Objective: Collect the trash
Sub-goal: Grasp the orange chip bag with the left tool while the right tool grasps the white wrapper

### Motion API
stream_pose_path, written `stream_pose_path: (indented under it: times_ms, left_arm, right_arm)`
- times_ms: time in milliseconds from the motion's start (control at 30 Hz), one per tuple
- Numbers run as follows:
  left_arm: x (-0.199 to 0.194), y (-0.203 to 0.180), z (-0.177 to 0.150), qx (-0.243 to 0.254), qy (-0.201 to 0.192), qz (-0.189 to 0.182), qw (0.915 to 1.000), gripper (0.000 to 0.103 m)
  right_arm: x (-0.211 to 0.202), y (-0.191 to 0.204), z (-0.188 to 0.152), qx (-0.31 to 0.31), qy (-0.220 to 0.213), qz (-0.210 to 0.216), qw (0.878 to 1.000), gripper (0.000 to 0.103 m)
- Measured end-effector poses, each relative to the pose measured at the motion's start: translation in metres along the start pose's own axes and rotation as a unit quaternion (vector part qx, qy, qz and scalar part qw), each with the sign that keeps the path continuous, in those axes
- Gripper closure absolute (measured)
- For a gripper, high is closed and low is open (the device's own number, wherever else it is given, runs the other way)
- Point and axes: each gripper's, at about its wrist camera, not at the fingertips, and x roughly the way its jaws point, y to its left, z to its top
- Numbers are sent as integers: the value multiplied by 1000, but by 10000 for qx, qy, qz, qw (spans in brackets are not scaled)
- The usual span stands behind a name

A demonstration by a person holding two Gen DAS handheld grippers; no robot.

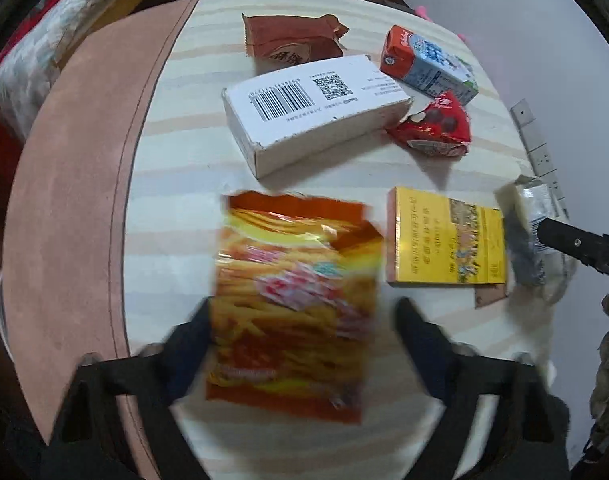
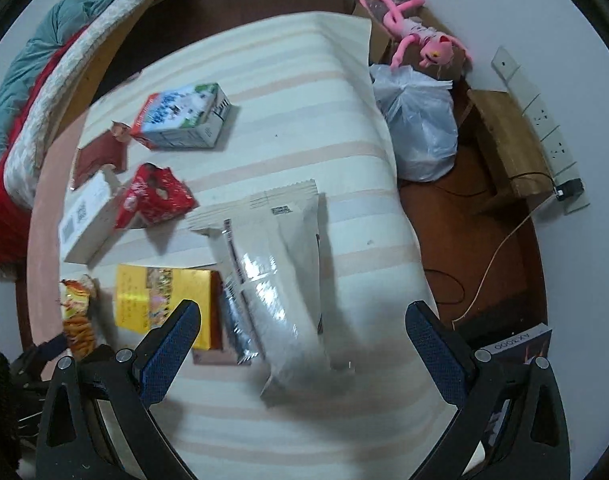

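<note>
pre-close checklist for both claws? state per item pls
1. Orange snack bag between left claw fingers: ok.
2. Left pads pressing on the bag: cannot tell, blurred.
3. White wrapper between right claw fingers: ok.
4. Right claw open, clear of the wrapper: ok.
5. Yellow box clear of right claw's left finger: not ok, it lies right beside it.
6. Somewhere to drop the trash in view: cannot tell; only a tied plastic bag on the floor.
</note>
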Motion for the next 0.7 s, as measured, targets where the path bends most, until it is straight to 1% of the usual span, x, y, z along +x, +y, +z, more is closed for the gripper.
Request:
stream_pose_path:
  times_ms: [33,67,100,133,167,233,333,400,433,533,600,700]
  left_arm:
    - [-1,-1,1,5,-37,10,10000,30]
    - [-2,-1,2,21,-93,85,9999,41]
    - [-4,-2,2,49,-136,170,9998,46]
    - [-5,-2,1,57,-165,177,9997,50]
    - [-6,-2,1,62,-187,209,9996,59]
    - [-12,-1,-2,56,-277,260,9993,59]
    - [-23,5,-8,42,-470,352,9983,59]
    - [-34,7,-11,15,-603,358,9975,59]
    - [-43,11,-19,5,-659,357,9972,59]
    - [-65,15,-23,-31,-903,351,9953,59]
    - [-83,22,-27,-59,-1076,342,9936,59]
    - [-114,34,-26,-118,-1416,329,9893,59]
  right_arm:
    - [5,0,1,-5,30,10,10000,3]
    - [9,-1,3,0,56,43,10000,5]
    - [14,-1,4,16,104,87,9999,11]
    - [16,-1,5,23,117,94,9999,20]
    - [18,-2,5,25,121,95,9999,26]
    - [18,-2,4,33,90,76,9999,48]
    - [10,-2,0,34,-3,-19,10000,63]
    - [-2,1,-4,11,-131,-78,9999,66]
    - [-8,2,-6,8,-202,-97,9997,66]
    - [-30,10,-12,-25,-438,-131,9990,68]
    - [-48,20,-16,-127,-617,-157,9979,68]
    - [-74,42,-24,-293,-827,-66,9961,69]
